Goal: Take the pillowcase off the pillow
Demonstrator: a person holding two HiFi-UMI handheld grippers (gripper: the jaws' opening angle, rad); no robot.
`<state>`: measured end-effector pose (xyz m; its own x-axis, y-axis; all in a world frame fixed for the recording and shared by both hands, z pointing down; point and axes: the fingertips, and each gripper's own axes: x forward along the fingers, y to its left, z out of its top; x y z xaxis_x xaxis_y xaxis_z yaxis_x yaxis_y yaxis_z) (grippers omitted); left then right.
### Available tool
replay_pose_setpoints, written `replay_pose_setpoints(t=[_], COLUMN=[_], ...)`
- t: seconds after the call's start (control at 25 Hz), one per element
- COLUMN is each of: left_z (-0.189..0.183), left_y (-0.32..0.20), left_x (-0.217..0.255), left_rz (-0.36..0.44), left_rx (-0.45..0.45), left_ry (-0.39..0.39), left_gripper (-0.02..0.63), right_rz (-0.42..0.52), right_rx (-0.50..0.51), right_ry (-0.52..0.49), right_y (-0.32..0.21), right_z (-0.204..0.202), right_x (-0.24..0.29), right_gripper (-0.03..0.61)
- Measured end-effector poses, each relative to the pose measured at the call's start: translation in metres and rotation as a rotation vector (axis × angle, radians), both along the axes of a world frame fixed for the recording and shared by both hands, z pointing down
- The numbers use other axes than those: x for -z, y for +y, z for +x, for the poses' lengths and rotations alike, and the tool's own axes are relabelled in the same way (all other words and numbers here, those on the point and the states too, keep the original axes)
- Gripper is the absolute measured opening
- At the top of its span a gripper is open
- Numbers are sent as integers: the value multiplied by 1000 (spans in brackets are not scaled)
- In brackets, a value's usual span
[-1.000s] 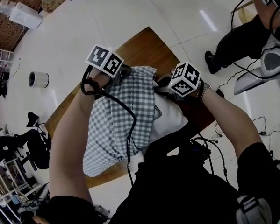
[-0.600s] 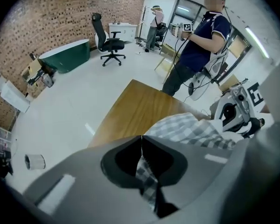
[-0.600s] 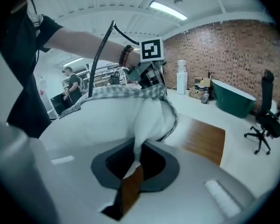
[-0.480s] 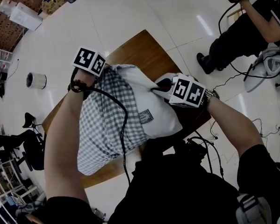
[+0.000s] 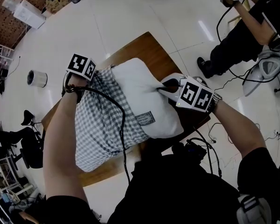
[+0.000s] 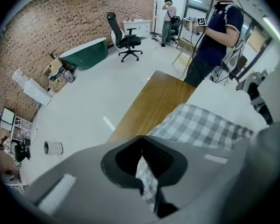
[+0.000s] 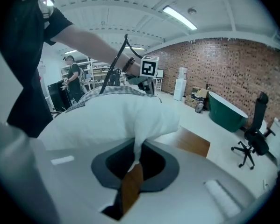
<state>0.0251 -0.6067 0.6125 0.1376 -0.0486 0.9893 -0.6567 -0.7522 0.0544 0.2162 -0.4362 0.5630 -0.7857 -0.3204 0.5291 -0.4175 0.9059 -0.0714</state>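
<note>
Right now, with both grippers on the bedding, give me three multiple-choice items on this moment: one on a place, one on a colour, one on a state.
1. Where does the pillow lie?
A. on the floor
B. on the wooden table
C. on an office chair

2. What does the pillowcase look like?
A. grey and white check
B. plain red
C. blue stripes

3. What is the right gripper doing?
A. standing open and empty
B. shut on a cable
C. shut on the white pillow

Answers:
1 B: the head view shows the pillow resting on the brown tabletop.
2 A: checked cloth covers part of the pillow, and the left gripper pinches a fold of it.
3 C: in the right gripper view a white fold sits pinched between its jaws.
</note>
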Motion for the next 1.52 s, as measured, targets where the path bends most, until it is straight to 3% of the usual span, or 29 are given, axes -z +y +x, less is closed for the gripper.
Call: replay_pose_setpoints(t=[0.52, 0.76, 1.0, 1.2, 1.32, 1.52], left_z=[-94, -105, -88, -73, -93, -130], left_y=[27, 38, 41, 47, 74, 143], left_x=[-10, -14, 1, 22, 39, 60], left_rz=[27, 46, 136, 216, 257, 341], left_rx=[144, 152, 179, 163, 165, 199], left_ry=[-34, -4, 128, 154, 162, 194], left_gripper=[8, 9, 51, 87, 94, 98], right_rz=[33, 14, 0, -61, -46, 19], right_rx=[-46, -55, -71, -69, -76, -50], right_ry=[60, 101, 133, 175, 200, 215], right_y=[18, 15, 13, 17, 41, 98], right_z=[15, 10, 6, 14, -4, -41], right_x=[1, -15, -32, -43, -36, -16], right_gripper=[15, 17, 42, 114, 157, 163])
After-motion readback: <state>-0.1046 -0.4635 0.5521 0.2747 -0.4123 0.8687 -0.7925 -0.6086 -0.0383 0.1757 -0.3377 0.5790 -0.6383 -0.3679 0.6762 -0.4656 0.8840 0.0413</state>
